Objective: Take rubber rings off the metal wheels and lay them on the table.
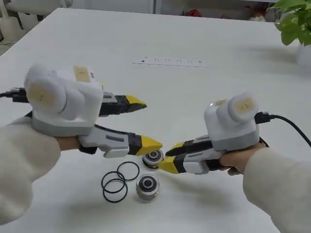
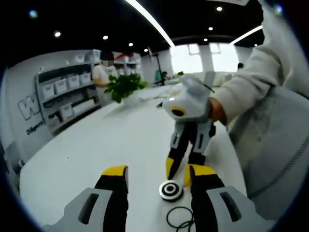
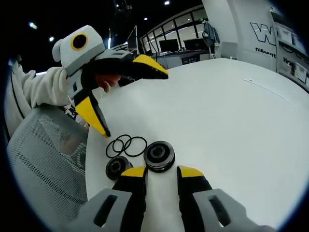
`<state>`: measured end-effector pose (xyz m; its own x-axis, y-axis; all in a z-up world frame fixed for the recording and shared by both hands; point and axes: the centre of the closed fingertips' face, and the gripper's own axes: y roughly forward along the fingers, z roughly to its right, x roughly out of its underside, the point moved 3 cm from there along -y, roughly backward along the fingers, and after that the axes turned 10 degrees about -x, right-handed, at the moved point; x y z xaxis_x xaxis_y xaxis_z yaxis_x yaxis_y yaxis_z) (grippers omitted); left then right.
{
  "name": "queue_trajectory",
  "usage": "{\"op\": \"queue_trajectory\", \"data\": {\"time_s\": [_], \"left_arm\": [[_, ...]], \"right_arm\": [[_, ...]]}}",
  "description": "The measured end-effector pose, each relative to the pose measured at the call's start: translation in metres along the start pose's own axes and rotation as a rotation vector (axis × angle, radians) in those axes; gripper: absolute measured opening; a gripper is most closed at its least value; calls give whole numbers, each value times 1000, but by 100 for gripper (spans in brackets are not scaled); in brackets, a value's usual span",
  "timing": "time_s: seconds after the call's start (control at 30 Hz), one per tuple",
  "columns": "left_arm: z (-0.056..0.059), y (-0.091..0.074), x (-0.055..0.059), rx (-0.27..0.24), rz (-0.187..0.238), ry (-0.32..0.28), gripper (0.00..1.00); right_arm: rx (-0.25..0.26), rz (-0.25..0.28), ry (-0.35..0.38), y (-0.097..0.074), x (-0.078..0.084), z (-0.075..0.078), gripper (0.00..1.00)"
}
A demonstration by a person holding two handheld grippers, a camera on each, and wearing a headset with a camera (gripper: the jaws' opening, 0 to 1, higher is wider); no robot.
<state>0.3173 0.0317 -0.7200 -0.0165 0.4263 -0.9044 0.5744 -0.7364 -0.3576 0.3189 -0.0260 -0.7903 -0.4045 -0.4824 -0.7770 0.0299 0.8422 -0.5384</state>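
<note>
Two metal wheels lie on the white table (image 1: 204,87). One wheel (image 1: 153,157) (image 3: 158,155) (image 2: 171,190) sits right at the yellow tips of my right gripper (image 1: 167,158) (image 3: 162,172), whose jaws stand narrowly open and just reach its edge. My left gripper (image 1: 146,124) (image 2: 157,171) is wide open, its lower jaw hovering beside that wheel. The second wheel (image 1: 147,187) (image 3: 117,166) rests nearer me. Three loose black rubber rings (image 1: 116,180) (image 3: 126,145) (image 2: 181,217) lie flat and overlapping beside it. In the left gripper view the right gripper (image 2: 178,170) points at the wheel.
A white power strip (image 1: 170,61) lies across the table's far middle. A green plant (image 1: 294,19) stands at the far right corner. A black cable (image 1: 286,122) trails from the right gripper. A mesh chair (image 3: 43,169) stands by the table edge.
</note>
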Motion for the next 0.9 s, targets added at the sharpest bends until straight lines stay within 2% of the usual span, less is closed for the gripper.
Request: {"op": "queue_trajectory", "data": {"time_s": [0.13,0.27,0.4,0.5,0.63,0.77,0.9], "left_arm": [[3,5,17,-2,-42,-7,39],[1,8,25,-15,-58,-31,37],[1,14,31,-24,-71,-58,28],[6,18,35,-10,-74,-110,26],[15,19,46,20,-118,-84,24],[17,20,50,27,-129,-80,22],[16,22,49,23,-123,-88,19]], "right_arm": [[0,-7,-8,1,1,0,21],[-4,-12,-24,4,1,-2,20],[-1,-13,-34,4,1,-3,19],[-3,-13,-37,5,1,-4,19],[0,-18,-54,5,1,-3,16],[8,-24,-67,4,2,-2,14],[13,-26,-79,3,2,-1,11]]}}
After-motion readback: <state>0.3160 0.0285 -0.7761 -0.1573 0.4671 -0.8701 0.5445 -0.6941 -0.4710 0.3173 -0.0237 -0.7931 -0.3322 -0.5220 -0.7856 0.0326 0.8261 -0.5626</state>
